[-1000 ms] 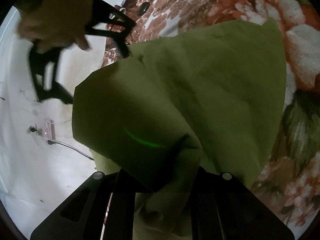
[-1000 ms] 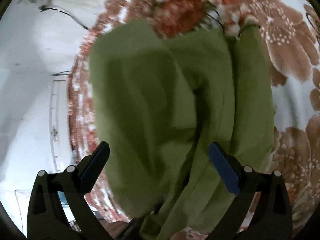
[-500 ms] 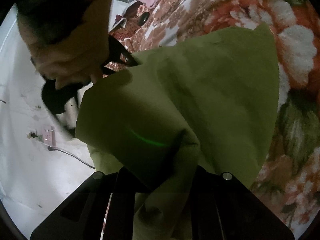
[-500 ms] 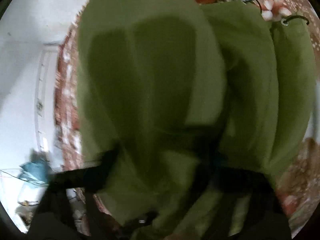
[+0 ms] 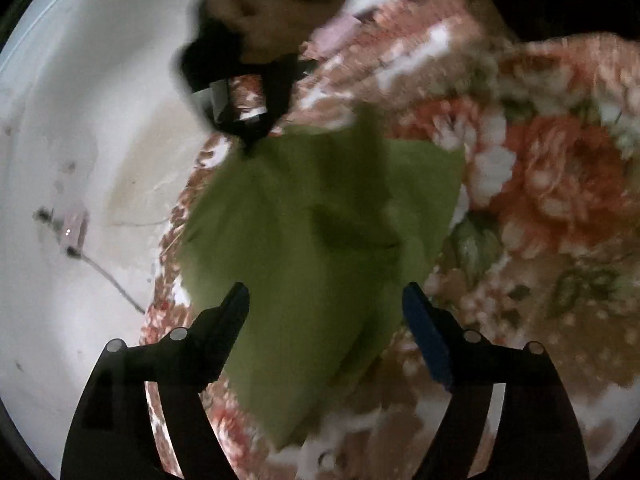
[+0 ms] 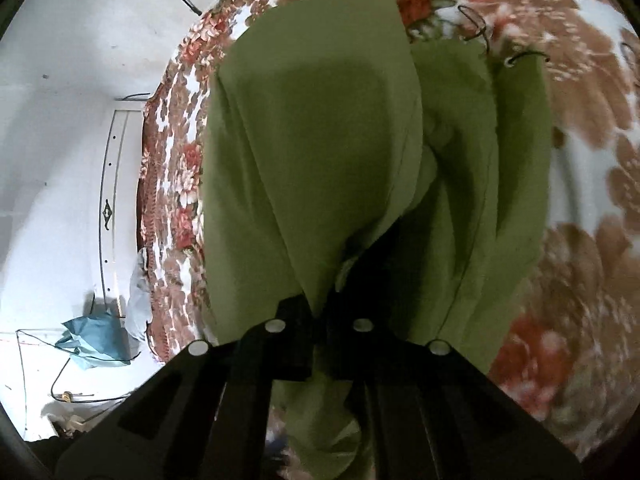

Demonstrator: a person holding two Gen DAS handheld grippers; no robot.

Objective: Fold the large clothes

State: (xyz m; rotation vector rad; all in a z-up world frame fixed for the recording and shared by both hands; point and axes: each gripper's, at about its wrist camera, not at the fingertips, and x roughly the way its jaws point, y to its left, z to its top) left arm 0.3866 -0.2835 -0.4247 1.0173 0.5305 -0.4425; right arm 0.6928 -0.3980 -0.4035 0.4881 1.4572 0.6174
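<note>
Opening left gripper point(image 5: 326, 304) fingers above green garment point(image 5: 320, 216); right gripper point(image 6: 318, 300) fingers clenched on its fold.

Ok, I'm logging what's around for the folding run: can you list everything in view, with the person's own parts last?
green garment: one, olive green, draped on the bed, one bunch pinched at the near edge
floral bedspread: one, brown, orange and white, under the garment
black hair ties: two or so thin loops, on the bedspread beyond the garment
wall socket with cable: one, pale, on the white wall
blue cloth: one, teal, on the floor beside the bed
left hand-held gripper: black, jaws opening, above the garment, nothing between them
right hand-held gripper: black, shut on the garment
person's hand: one, blurred, on the right hand-held gripper
</note>
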